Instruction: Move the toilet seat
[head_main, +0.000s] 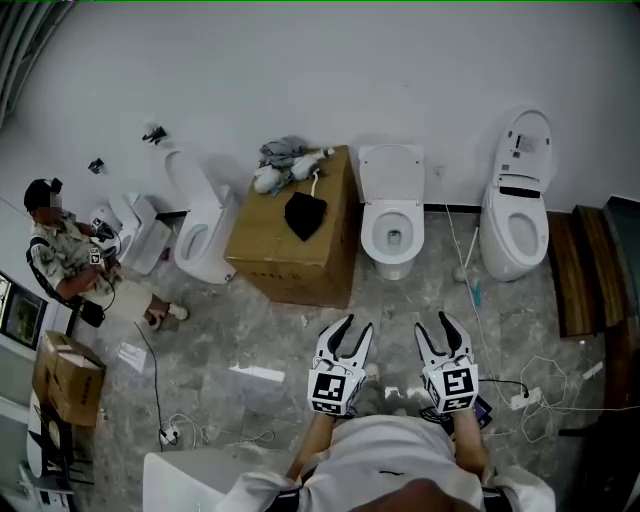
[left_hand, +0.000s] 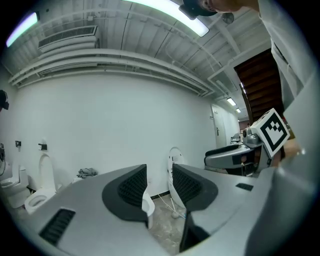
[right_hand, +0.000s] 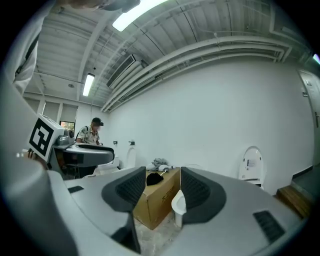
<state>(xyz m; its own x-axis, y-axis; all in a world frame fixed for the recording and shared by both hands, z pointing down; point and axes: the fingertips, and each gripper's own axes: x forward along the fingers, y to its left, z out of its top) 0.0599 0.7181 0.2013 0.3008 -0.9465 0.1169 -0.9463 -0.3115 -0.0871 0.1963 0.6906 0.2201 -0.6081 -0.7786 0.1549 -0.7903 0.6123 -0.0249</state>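
Our left tongs, at the lower middle of the head view, are almost closed and hold nothing. Our right tongs, just beside them, stand a little open and are also empty. The toilet seat is in the upper middle, well apart from both tongs, right of a box.

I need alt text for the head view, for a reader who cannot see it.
Seen from above, a person's left gripper and right gripper, both empty, point across a marble floor at a white toilet with its lid up. A cardboard box stands to its left, another toilet to its right; a second person is far left.
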